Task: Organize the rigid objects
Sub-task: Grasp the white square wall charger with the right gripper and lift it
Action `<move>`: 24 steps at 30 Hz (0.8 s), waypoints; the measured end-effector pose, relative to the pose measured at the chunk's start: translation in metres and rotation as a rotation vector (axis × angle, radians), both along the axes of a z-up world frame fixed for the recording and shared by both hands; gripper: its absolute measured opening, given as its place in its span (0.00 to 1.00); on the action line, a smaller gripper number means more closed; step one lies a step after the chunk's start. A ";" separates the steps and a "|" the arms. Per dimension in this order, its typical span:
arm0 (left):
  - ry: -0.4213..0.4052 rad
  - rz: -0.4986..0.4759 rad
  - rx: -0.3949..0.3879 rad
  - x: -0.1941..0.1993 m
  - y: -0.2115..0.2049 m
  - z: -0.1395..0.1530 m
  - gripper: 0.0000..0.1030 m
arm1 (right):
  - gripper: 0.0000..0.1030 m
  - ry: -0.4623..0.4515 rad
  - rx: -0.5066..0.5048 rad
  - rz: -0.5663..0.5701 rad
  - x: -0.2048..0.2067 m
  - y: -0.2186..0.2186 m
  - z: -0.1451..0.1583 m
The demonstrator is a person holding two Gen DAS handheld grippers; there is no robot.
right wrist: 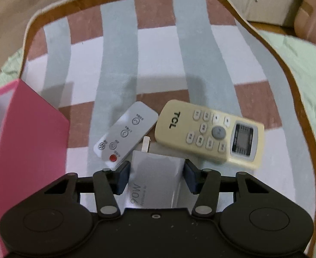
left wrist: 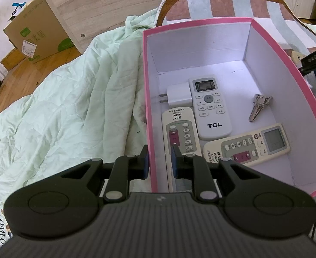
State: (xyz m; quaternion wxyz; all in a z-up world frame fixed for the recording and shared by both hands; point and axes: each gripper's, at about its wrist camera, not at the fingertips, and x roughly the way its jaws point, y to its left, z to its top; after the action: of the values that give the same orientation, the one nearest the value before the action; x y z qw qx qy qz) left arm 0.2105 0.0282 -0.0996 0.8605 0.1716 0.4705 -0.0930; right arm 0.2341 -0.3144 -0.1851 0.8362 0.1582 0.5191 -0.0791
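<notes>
The left hand-held gripper (left wrist: 159,161) pinched the pink box (left wrist: 146,107) wall, steadying it; the right hand-held gripper (right wrist: 155,172), part-open, clasped a white charger (right wrist: 155,178) destined inside.

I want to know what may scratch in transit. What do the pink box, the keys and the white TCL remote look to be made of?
Pink box: likely cardboard, with thin straight walls and a matte white inside. Keys: metal, silvery with a dull shine, on a ring. White TCL remote: hard plastic by its look, a smooth, slightly glossy shell with what may be rubbery buttons.
</notes>
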 end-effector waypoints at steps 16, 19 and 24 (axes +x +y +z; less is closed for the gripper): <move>0.003 0.000 -0.005 0.001 0.001 0.001 0.17 | 0.55 -0.236 0.023 0.103 -0.057 0.038 0.078; 0.003 0.000 -0.006 0.001 0.001 0.001 0.17 | 0.56 -0.302 0.063 0.171 -0.066 0.052 0.104; 0.007 0.003 -0.014 0.001 0.001 0.000 0.17 | 0.56 -0.380 0.068 0.358 -0.068 0.092 0.138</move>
State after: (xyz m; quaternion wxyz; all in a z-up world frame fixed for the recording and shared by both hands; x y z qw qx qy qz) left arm 0.2113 0.0288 -0.0992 0.8601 0.1646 0.4732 -0.0957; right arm 0.1665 -0.2221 -0.0472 0.9135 0.1037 0.3750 0.1189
